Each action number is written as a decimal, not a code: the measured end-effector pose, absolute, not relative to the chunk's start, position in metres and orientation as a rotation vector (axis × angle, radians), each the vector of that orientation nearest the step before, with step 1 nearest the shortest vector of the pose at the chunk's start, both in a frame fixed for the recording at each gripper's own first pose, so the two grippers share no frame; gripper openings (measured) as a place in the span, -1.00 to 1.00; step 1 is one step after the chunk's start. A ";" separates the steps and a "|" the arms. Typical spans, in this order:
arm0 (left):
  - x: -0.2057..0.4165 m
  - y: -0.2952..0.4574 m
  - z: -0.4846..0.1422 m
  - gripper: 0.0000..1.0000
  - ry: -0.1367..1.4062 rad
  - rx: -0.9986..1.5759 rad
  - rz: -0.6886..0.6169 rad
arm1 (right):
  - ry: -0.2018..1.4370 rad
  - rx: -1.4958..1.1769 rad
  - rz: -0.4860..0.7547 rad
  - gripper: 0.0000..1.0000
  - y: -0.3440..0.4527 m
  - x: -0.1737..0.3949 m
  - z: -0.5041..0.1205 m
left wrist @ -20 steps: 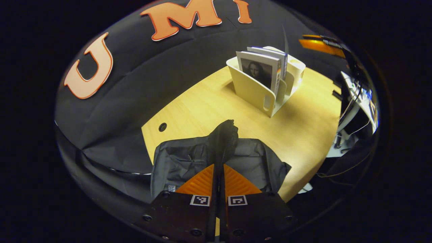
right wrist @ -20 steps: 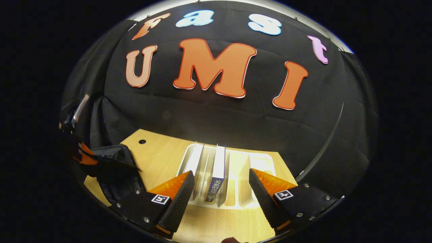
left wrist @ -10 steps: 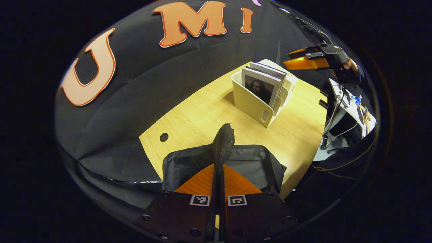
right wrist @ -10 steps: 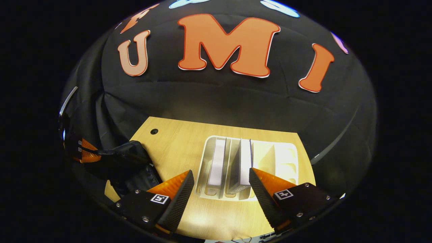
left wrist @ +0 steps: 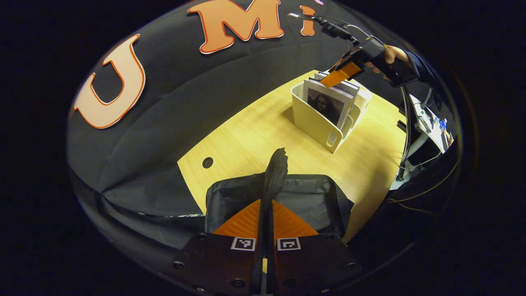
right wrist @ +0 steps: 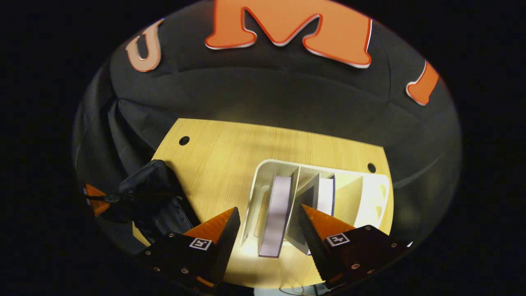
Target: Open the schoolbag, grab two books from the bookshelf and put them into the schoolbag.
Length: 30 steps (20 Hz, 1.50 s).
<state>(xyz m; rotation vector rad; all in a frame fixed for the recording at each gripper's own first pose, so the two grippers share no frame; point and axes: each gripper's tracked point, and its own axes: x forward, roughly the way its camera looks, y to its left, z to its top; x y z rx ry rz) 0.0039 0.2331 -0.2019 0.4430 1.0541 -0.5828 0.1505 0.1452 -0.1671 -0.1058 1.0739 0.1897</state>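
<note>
- Left tongs (left wrist: 266,213) are clenched on a fold of the bag (left wrist: 312,197), at its zipper edge, lifting it; this likely keeps the mouth up and open for loading.
- The bag sits on the surface (left wrist: 246,135) at the near edge, well apart from the shelf (left wrist: 316,121).
- Right tongs (right wrist: 267,226) are released, spread wide above the shelf, straddling the leftmost book (right wrist: 277,209).
- A second book (right wrist: 326,191) stands in the next slot.
- Both books stand upright between dividers, top edges free, so a grasp from above suits.
- No book is bagged yet.
</note>
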 end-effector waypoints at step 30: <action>-0.009 0.225 -0.220 -0.89 1.069 0.418 -0.651 | 1.309 0.124 0.132 -0.38 0.114 0.010 -0.135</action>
